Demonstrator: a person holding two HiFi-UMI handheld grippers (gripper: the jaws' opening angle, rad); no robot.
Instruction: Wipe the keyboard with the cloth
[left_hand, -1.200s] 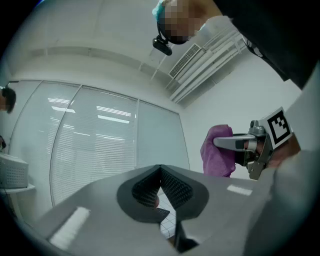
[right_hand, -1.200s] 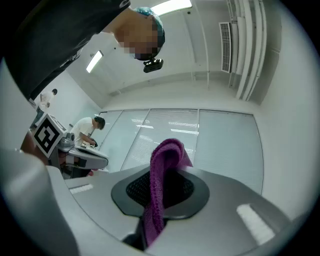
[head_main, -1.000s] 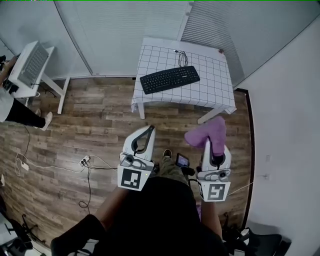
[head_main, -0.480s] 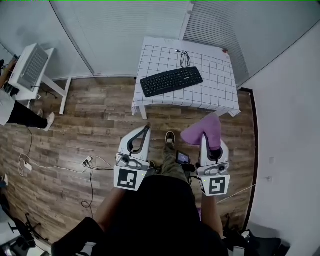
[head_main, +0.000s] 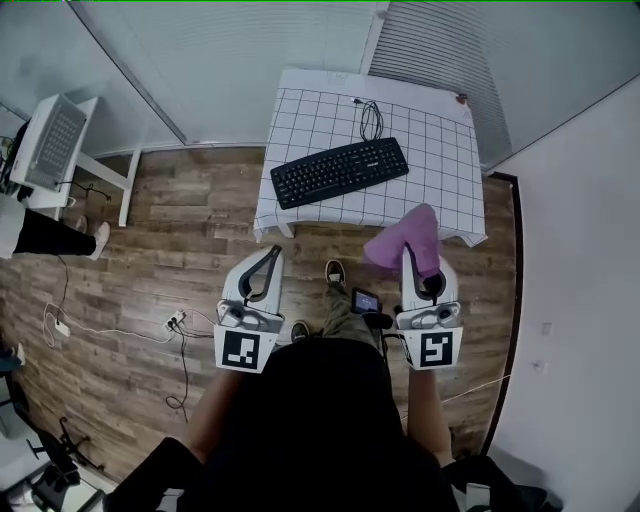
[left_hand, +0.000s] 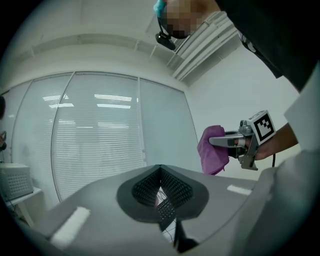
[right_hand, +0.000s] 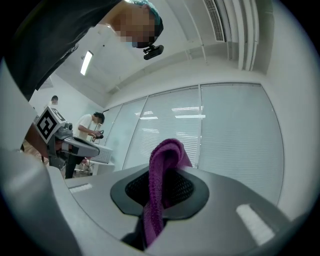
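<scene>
Left gripper (head_main: 271, 256), jaws pressed together on nothing, over the wood floor (head_main: 150, 230) near the grid-patterned table (head_main: 300, 110); black keyboard (head_main: 340, 171) lying askew on that table; purple cloth (head_main: 400, 238), pinched between the right gripper's (head_main: 418, 260) jaws, at the table's near right corner, apart from the keyboard.

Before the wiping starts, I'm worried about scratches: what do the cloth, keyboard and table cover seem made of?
Cloth: purple, soft fuzzy textile, perhaps microfibre; it folds limply.
Keyboard: black, matte, probably hard plastic.
Table cover: white with a black grid; it hangs over the edge, so likely fabric or thin vinyl.
</scene>
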